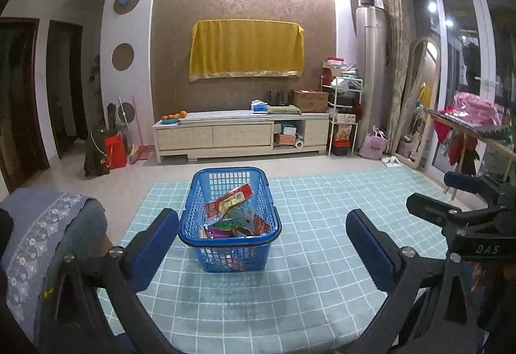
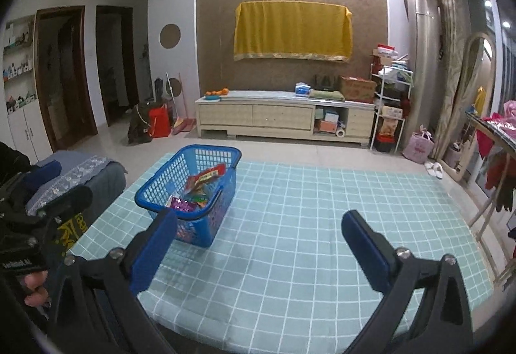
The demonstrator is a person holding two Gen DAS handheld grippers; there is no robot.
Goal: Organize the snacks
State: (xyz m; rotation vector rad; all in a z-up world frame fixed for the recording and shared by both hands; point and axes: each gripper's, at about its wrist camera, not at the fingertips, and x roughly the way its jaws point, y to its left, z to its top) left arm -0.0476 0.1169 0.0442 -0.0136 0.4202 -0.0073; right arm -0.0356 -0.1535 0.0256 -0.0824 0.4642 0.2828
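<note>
I have both tools held back from the work, and both are empty. The left gripper (image 1: 262,244) has its blue pads spread as wide as they go, with the blue plastic basket (image 1: 197,208) framed between them but well beyond their tips. The right gripper (image 2: 258,244) is spread just as wide over bare cloth, nothing between its fingers. From the left wrist I can see the right tool (image 1: 458,218) alongside at the right edge, and from the right wrist the left tool (image 2: 38,218) at the left edge, so the two sit side by side, both aimed somewhat down at the table.

The basket stands upright on the green checked tablecloth (image 2: 322,225), toward its far left part, and holds the snack packets (image 1: 235,215). A long red packet (image 1: 229,199) leans against the basket's inner wall with one end poking up toward the rim; the others lie jumbled beneath it. I make out purple, green and orange wrappers, though the mesh and the glare leave me unsure how many there are.

I see no loose snacks on the cloth in either view, so I judge the gathering done or nearly so. The wide-open, withdrawn stance suits that: nothing left to pinch, and the basket kept clear of the fingers so it won't get nudged off its spot.
</note>
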